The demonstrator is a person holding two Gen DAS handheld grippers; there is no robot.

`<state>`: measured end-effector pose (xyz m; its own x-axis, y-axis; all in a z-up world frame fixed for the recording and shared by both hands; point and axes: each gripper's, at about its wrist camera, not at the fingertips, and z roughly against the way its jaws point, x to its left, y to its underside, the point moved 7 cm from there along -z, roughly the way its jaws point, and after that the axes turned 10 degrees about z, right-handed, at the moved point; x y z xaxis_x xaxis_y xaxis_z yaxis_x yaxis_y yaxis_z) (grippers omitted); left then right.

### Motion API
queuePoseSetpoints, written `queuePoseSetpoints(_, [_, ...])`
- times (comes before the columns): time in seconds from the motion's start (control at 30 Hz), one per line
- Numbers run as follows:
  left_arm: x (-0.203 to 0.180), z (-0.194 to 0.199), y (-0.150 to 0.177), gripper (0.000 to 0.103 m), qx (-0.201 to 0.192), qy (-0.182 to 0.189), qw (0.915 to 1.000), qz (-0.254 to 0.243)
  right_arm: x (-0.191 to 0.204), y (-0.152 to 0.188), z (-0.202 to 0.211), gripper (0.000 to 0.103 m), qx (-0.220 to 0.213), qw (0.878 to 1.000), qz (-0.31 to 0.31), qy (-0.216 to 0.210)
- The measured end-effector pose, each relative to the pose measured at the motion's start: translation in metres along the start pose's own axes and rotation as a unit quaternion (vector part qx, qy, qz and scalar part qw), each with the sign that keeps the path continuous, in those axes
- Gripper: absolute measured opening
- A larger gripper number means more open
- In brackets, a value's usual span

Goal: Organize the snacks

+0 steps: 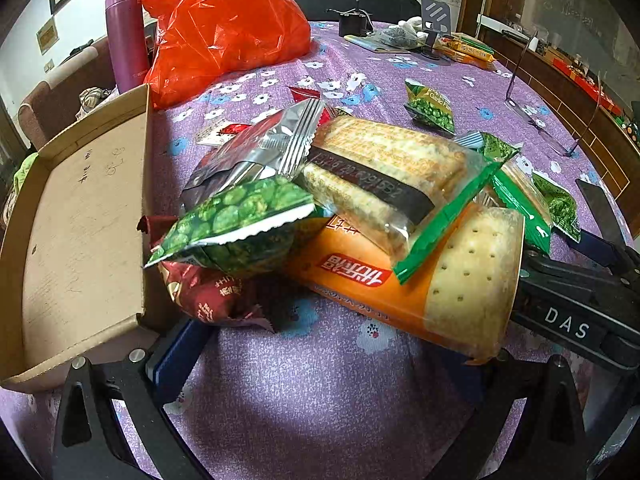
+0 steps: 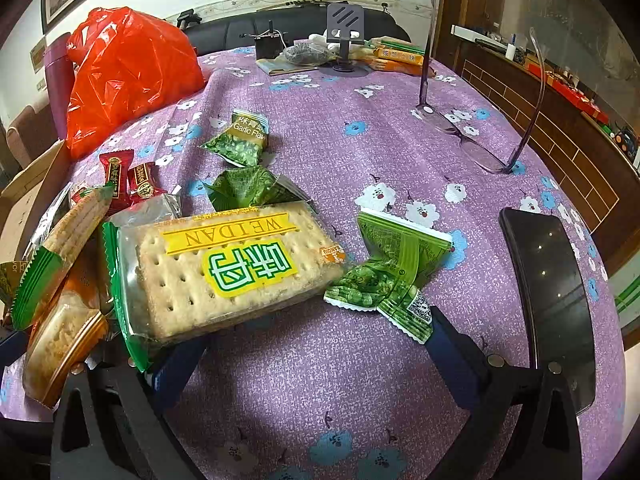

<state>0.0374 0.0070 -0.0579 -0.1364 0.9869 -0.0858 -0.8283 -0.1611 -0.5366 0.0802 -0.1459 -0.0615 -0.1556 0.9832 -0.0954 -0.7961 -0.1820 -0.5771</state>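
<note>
A heap of snack packets lies on the purple flowered tablecloth [image 1: 320,392]. In the left wrist view an orange cracker pack [image 1: 404,284] carries a clear green-edged biscuit pack [image 1: 384,184], a green pea packet [image 1: 240,220] and a silver packet [image 1: 260,152]; a red packet [image 1: 212,300] lies under them. My left gripper [image 1: 320,344] is open, its fingers spread around the heap's near side. A cardboard box [image 1: 80,220] stands at the left. In the right wrist view my right gripper [image 2: 308,340] is open, with the Weidan cracker pack [image 2: 224,268] and a green pea packet [image 2: 384,280] over its fingertips.
A red plastic bag [image 1: 224,28] and a maroon flask [image 1: 126,32] stand at the back left. Glasses [image 2: 472,136] and a black phone [image 2: 548,300] lie at the right. More pea packets [image 2: 240,140] and red candies [image 2: 128,180] are scattered. A phone stand [image 2: 344,32] and snack boxes are at the far edge.
</note>
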Motion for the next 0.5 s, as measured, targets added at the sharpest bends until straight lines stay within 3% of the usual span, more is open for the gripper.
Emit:
queuePoseSetpoints(0.27, [0.0002, -0.0001, 0.0001, 0.103, 0.000, 0.000, 1.0000, 0.000, 0.0004, 0.0002, 0.0008, 0.102, 0.002, 1.000, 0.000, 0.000])
queuePoseSetpoints(0.4, [0.0002, 0.0004, 0.0004, 0.103, 0.000, 0.000, 1.0000, 0.000, 0.0021, 0.0004, 0.0012, 0.102, 0.024, 0.999, 0.030, -0.026])
queuePoseSetpoints(0.5, [-0.0001, 0.0004, 0.0008, 0.103, 0.000, 0.000, 1.0000, 0.000, 0.0025, 0.0015, 0.0029, 0.102, 0.014, 0.998, 0.047, -0.044])
